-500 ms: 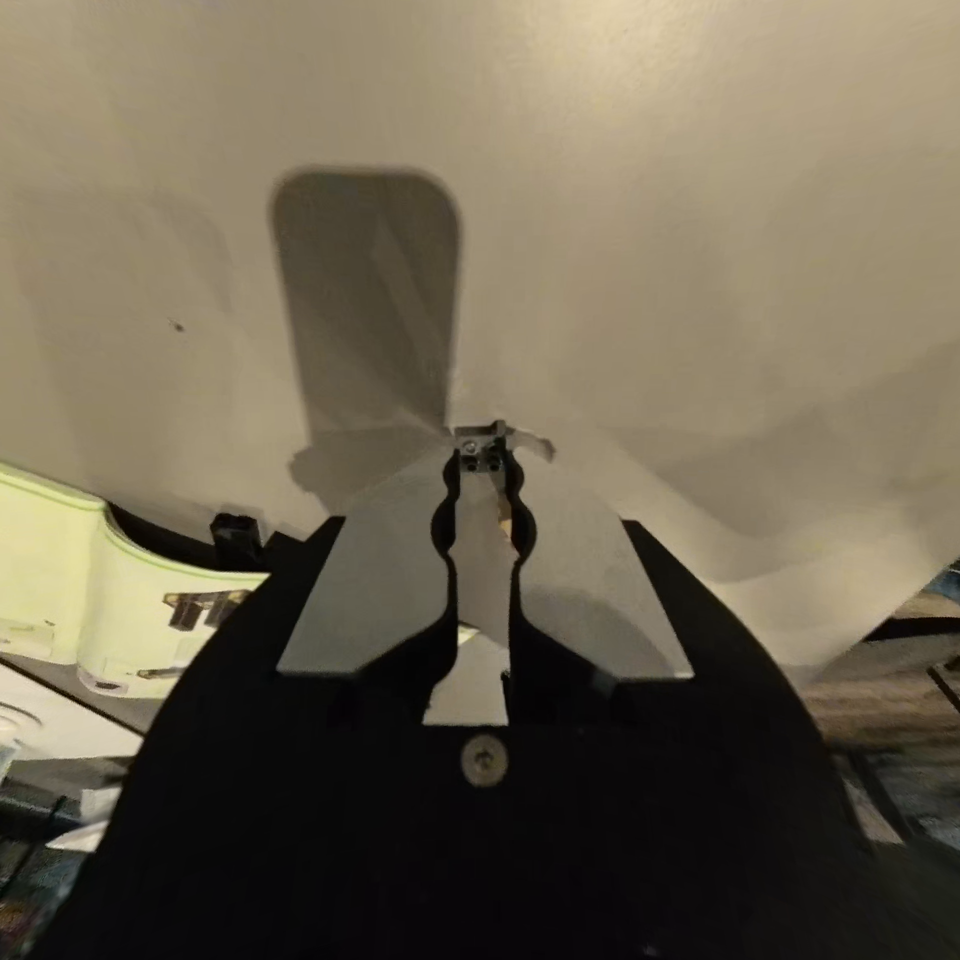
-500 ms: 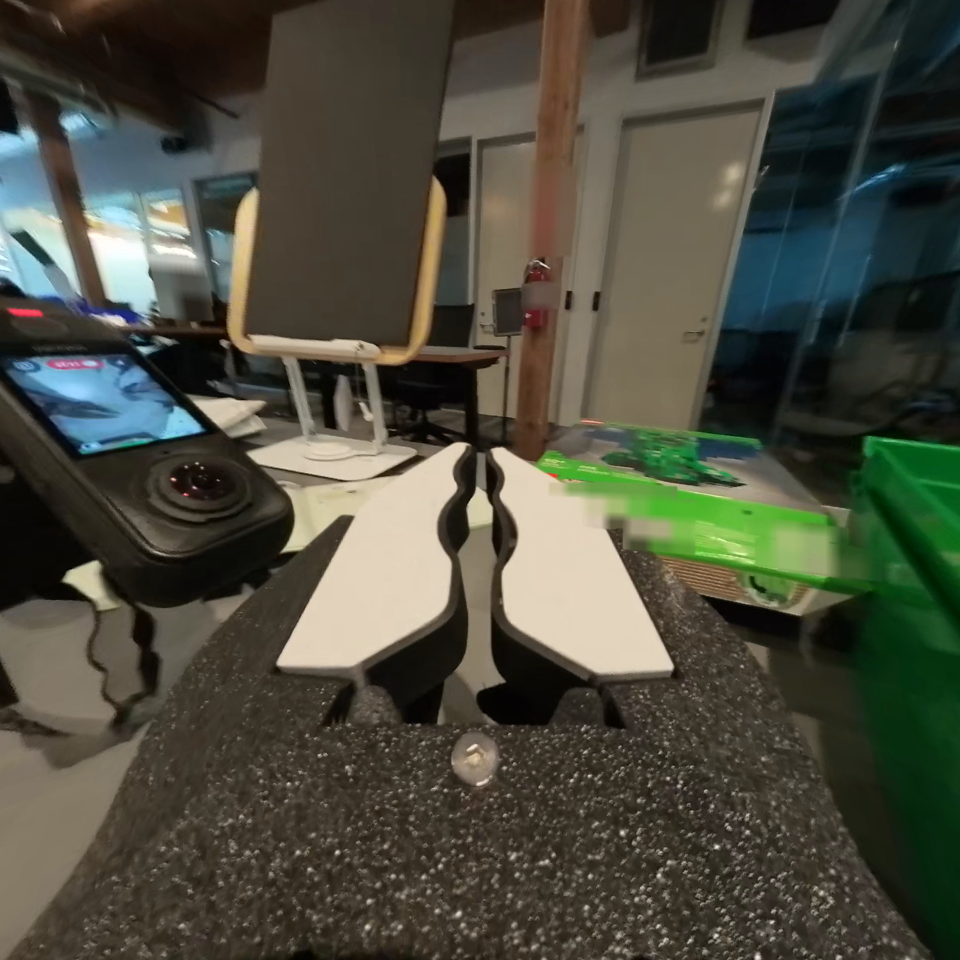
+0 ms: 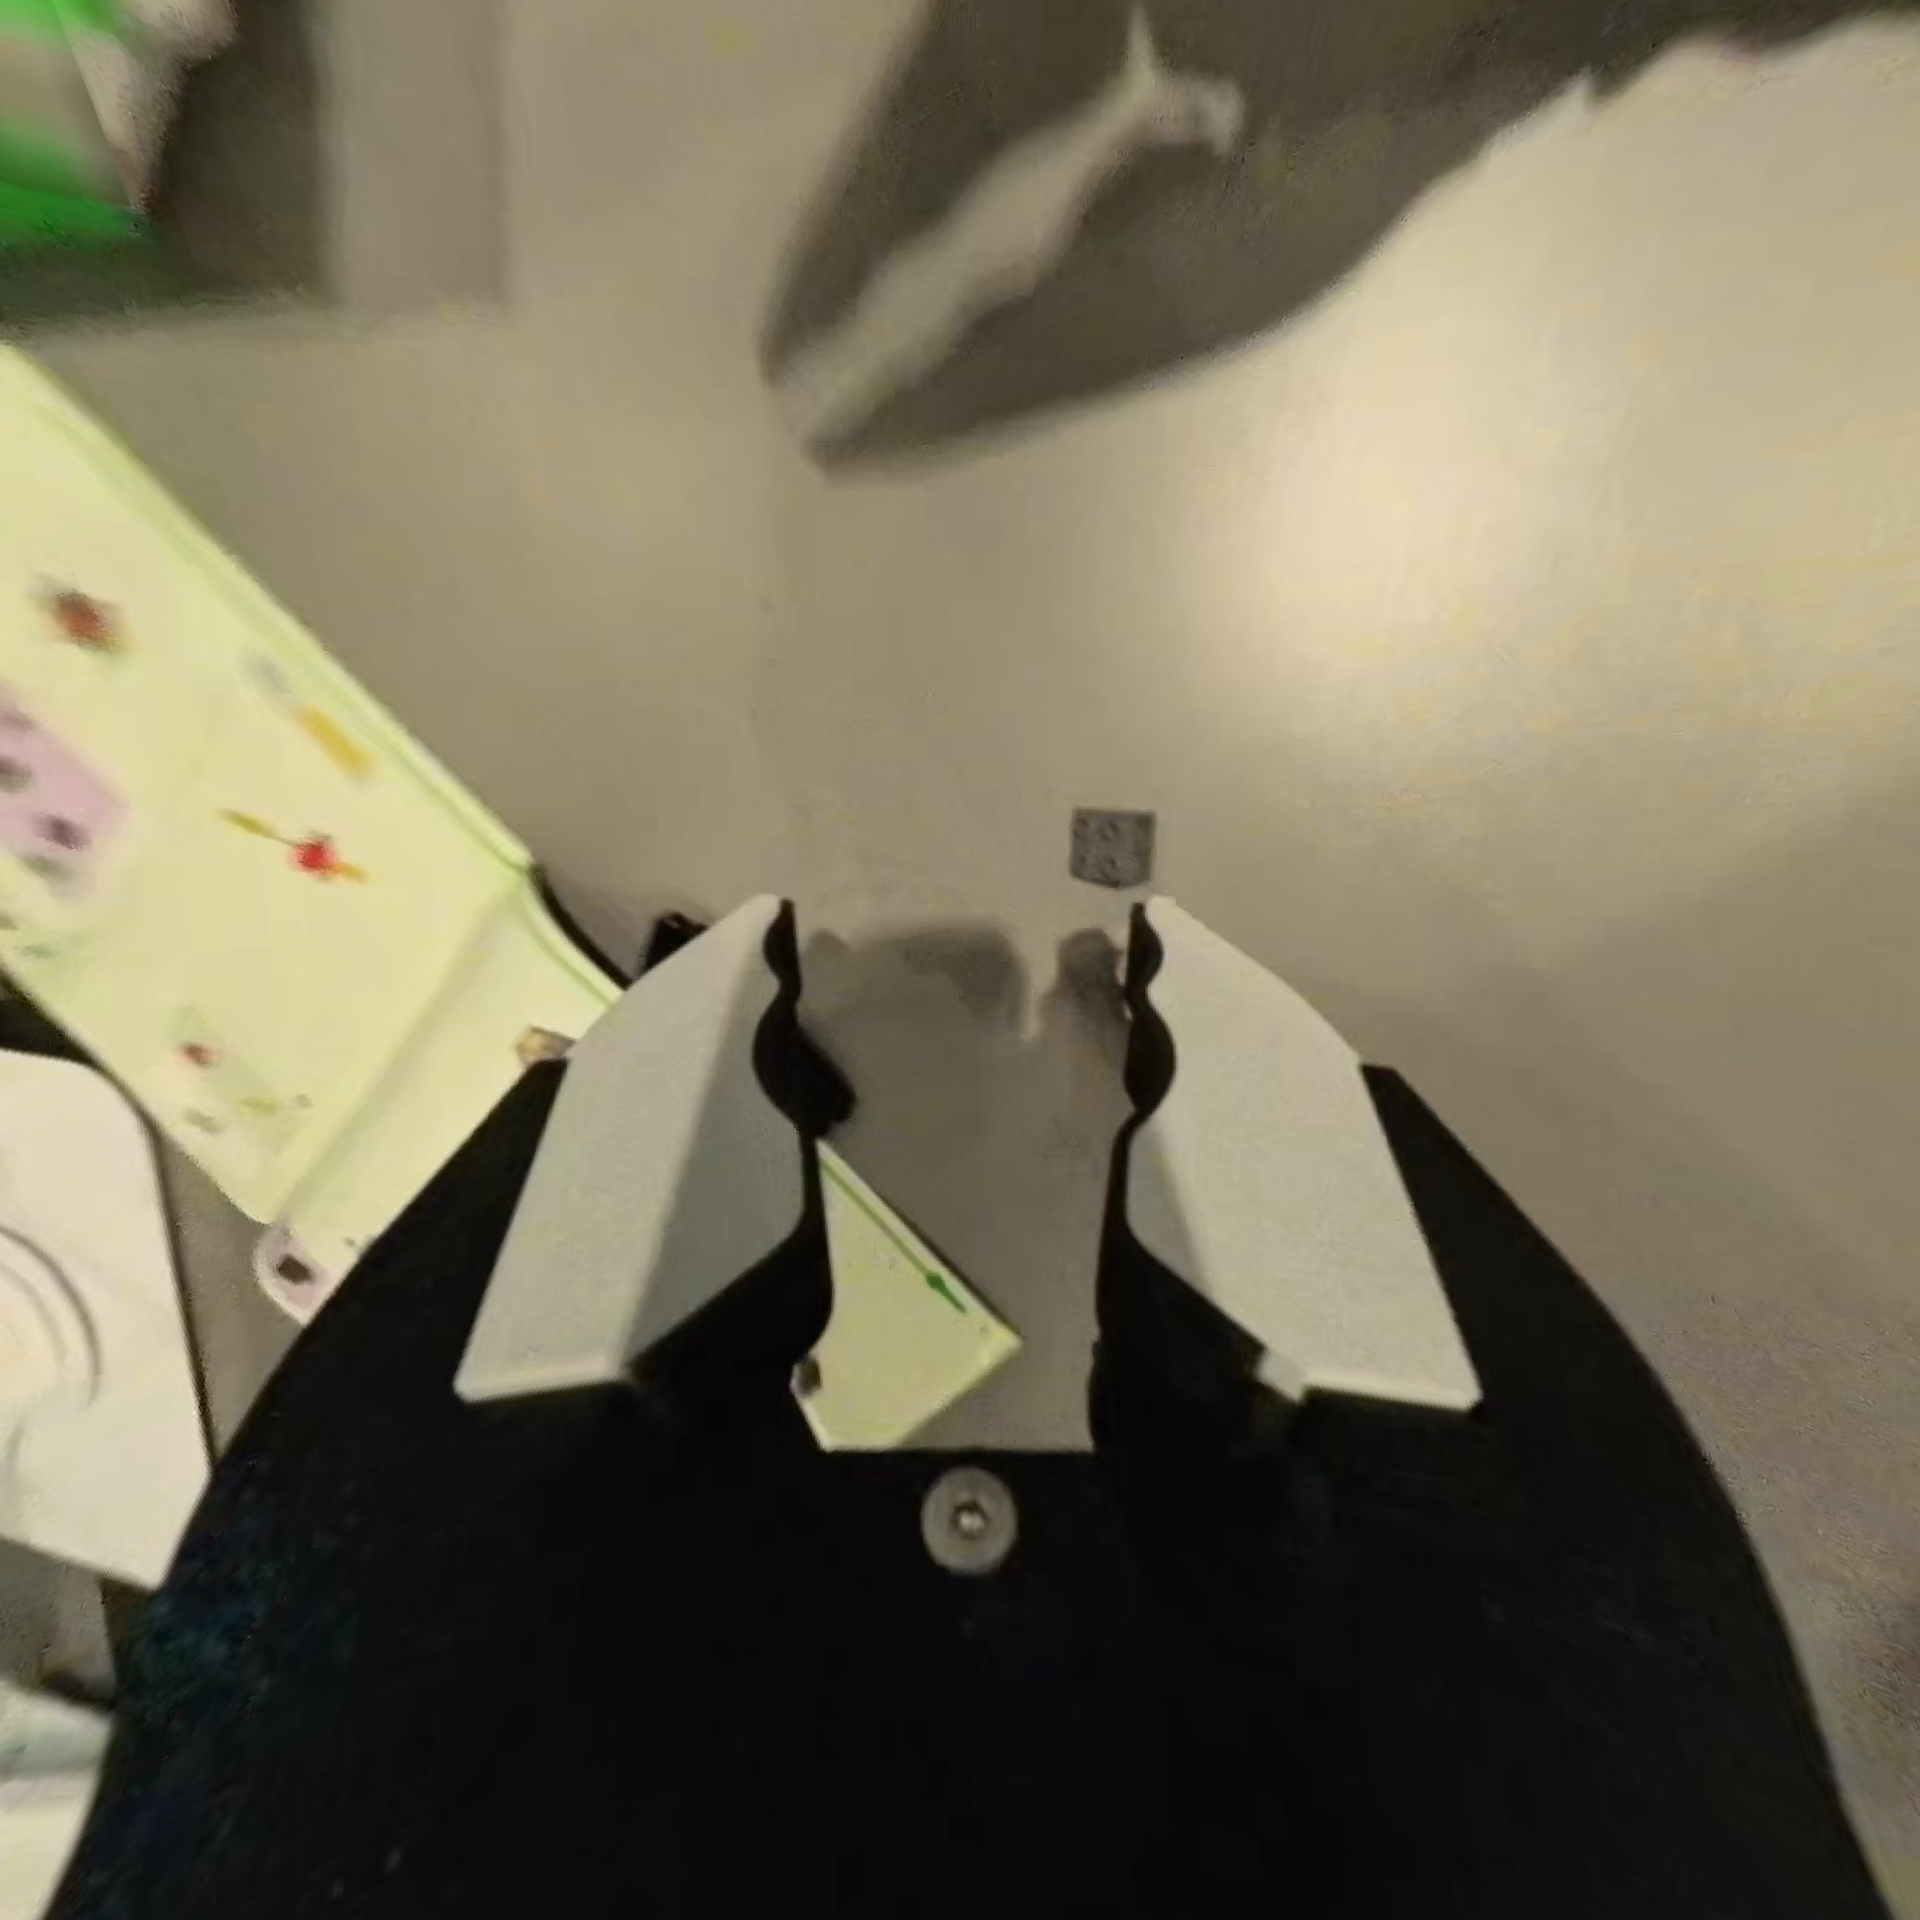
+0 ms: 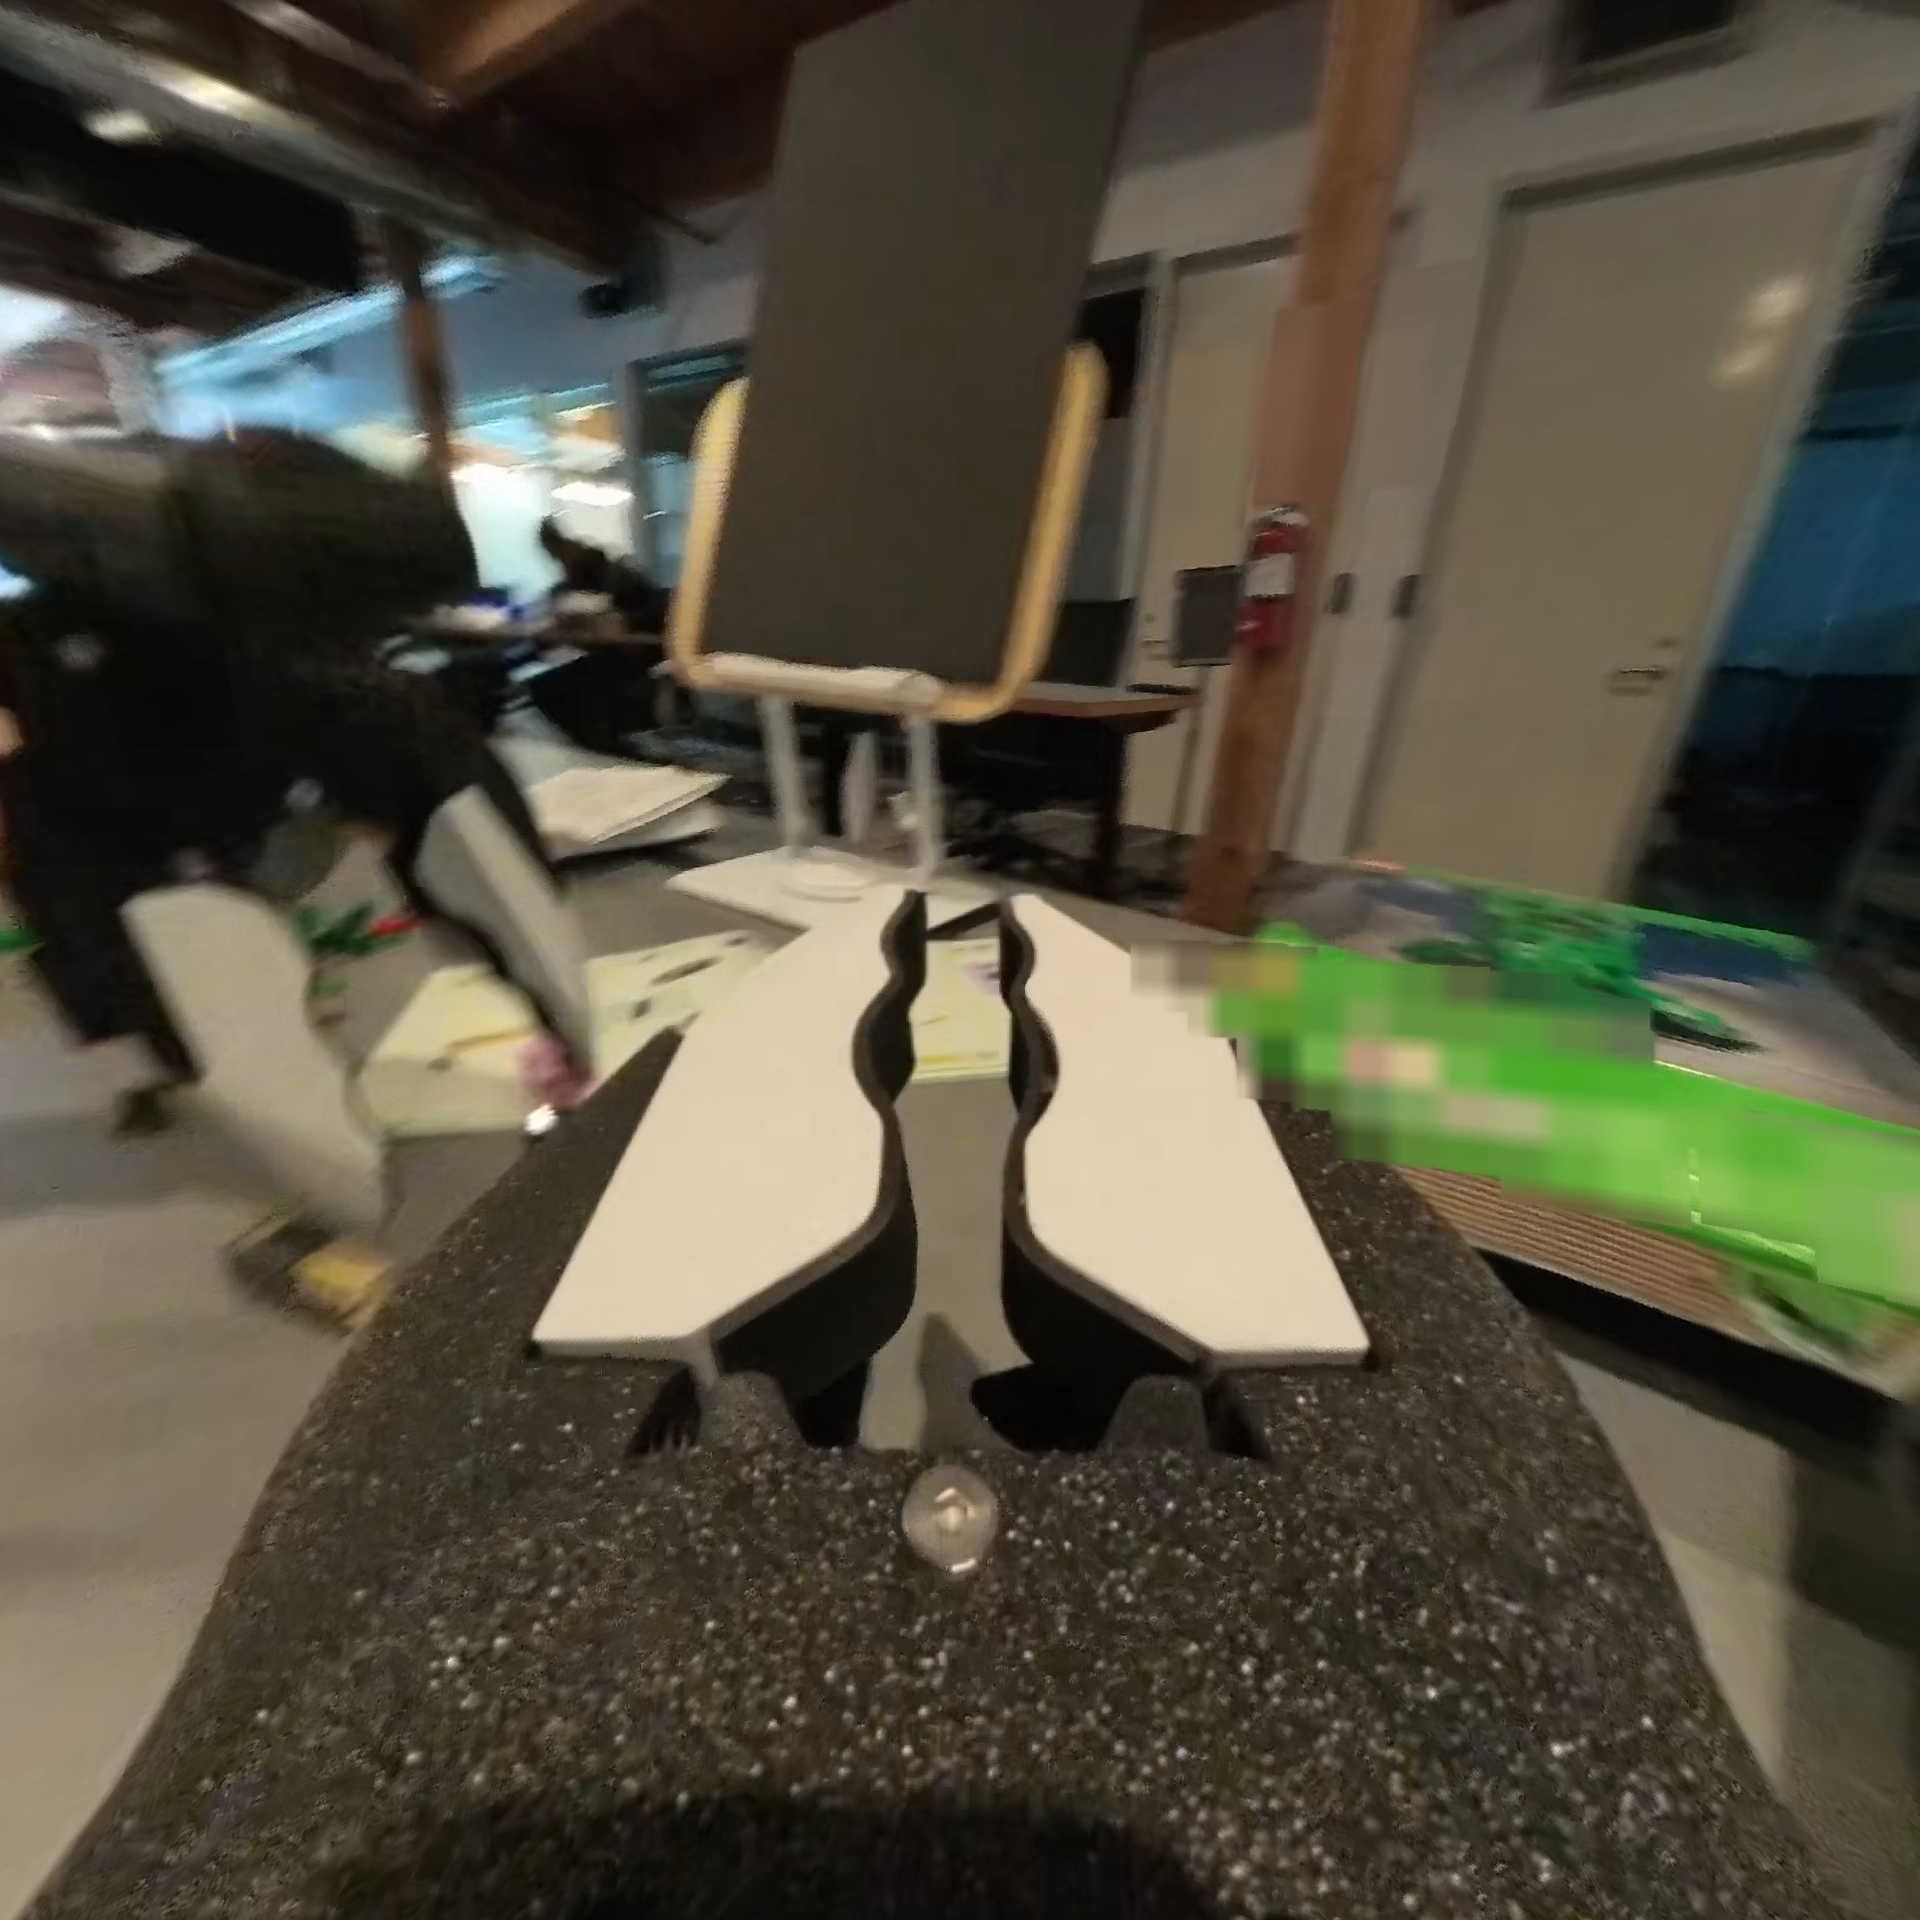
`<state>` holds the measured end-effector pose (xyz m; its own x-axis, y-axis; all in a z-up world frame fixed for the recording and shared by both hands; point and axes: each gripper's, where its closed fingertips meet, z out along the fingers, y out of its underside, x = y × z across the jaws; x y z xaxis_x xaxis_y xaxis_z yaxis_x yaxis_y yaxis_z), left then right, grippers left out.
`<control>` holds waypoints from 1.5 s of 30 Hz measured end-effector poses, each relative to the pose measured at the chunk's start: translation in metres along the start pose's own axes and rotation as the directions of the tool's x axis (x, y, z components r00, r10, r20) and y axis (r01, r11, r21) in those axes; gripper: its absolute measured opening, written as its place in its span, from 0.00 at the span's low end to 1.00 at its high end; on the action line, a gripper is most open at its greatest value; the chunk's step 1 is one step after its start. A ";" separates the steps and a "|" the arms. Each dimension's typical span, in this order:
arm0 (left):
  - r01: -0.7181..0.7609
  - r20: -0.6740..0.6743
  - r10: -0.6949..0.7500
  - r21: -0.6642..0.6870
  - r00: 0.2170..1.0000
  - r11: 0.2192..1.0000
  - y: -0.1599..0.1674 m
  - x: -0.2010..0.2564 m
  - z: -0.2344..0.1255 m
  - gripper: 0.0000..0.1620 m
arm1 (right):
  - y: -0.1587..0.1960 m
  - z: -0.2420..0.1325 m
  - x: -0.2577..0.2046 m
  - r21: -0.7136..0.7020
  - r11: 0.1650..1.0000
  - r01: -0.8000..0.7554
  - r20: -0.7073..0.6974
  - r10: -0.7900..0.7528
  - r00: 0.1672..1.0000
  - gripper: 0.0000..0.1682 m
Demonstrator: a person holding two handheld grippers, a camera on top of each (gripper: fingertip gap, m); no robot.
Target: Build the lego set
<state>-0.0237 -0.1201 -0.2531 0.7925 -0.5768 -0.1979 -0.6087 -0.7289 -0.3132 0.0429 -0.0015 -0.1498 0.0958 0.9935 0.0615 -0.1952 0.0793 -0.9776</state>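
Observation:
My left gripper (image 3: 961,914) is open and empty, held over the white table (image 3: 1455,727). A small grey Lego piece (image 3: 1112,847) lies on the table just beyond its right fingertip, apart from it. The pale yellow-green instruction booklet (image 3: 260,831) lies to the left and runs under the left finger. My right gripper (image 4: 964,906) is empty with only a narrow gap between its fingers, held above the table. It shows blurred at the top of the left wrist view (image 3: 1039,239). The left gripper shows blurred in the right wrist view (image 4: 447,1122), above the booklet (image 4: 665,977).
A green Lego box (image 4: 1558,1049) lies at the right, and shows in the left wrist view (image 3: 62,156). A dark tablet on a white stand (image 4: 904,416) stands behind the booklet. Loose green and red pieces (image 4: 343,925) lie at the far left.
My left gripper has opened and let go of the small grey piece, which now lies on the table. It has pulled back. The right gripper's fingers have parted slightly.

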 end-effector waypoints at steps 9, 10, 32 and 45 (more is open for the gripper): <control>-0.026 0.159 -0.044 0.409 0.986 0.912 0.041 0.025 -0.005 0.24 | 0.034 0.012 -0.091 -0.225 0.970 0.092 0.483 0.029 0.875 0.17; -0.060 0.176 -0.023 0.453 0.984 0.890 0.040 0.028 -0.009 0.23 | 0.042 0.007 -0.106 -0.276 0.955 0.109 0.563 0.069 0.824 0.16; 0.270 -0.114 -0.248 0.520 0.962 0.810 0.052 0.043 0.012 0.25 | 0.137 0.004 -0.148 -0.558 0.455 0.694 0.818 0.162 0.552 0.10; 0.237 -0.117 -0.206 0.482 0.972 0.844 0.050 0.051 0.023 0.20 | 0.147 0.002 -0.144 -0.541 0.368 0.756 0.839 0.166 0.519 0.10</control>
<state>-0.0123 -0.1776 -0.3002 0.8911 -0.4534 -0.0194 -0.3084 -0.5737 -0.7588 -0.0011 -0.1324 -0.3016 -0.8014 0.5970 0.0385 0.5284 0.7365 -0.4224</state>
